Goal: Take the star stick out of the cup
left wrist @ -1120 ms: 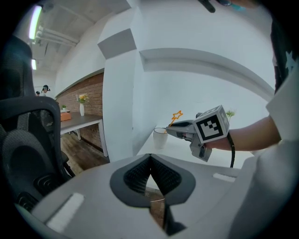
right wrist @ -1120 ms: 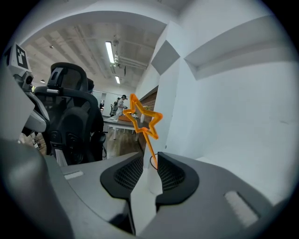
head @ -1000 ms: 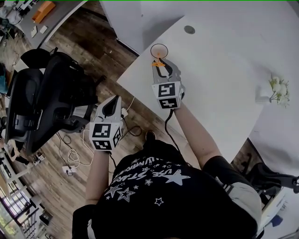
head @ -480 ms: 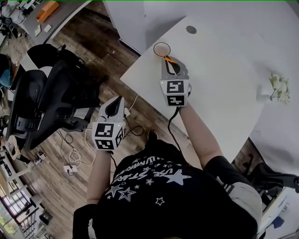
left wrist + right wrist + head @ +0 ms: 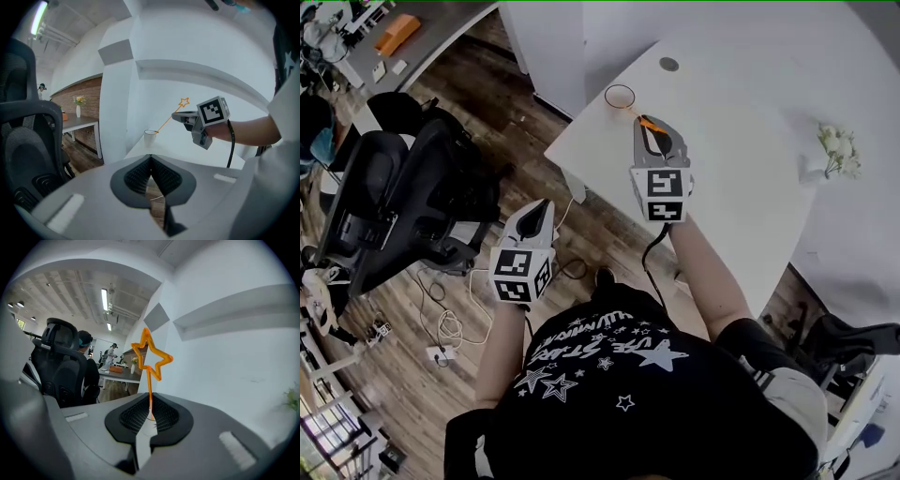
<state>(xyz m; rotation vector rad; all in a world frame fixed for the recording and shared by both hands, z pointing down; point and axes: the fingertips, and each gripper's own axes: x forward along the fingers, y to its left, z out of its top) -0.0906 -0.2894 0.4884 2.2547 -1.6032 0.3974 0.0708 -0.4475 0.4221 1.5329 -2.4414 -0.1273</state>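
Observation:
A small white cup [image 5: 620, 96] stands at the corner of the white table [image 5: 750, 122]; the left gripper view also has the cup [image 5: 150, 138]. My right gripper [image 5: 646, 128] is shut on the orange star stick [image 5: 649, 123], having just closed on it, and holds it a little right of the cup. The star [image 5: 151, 357] rises ahead of the pads. In the left gripper view the star stick [image 5: 169, 119] slants down to the cup's rim. My left gripper [image 5: 534, 217] hangs over the floor, left of the table, shut on nothing.
A black office chair [image 5: 403, 197] stands on the wood floor at left, with cables [image 5: 450, 319] beside it. A small vase of flowers [image 5: 832, 152] sits at the table's right. A white column [image 5: 553, 47] stands behind the table corner.
My right gripper has drawn away from the cup's mouth, to the right and up, with the orange stick in it. My left gripper has shifted slightly.

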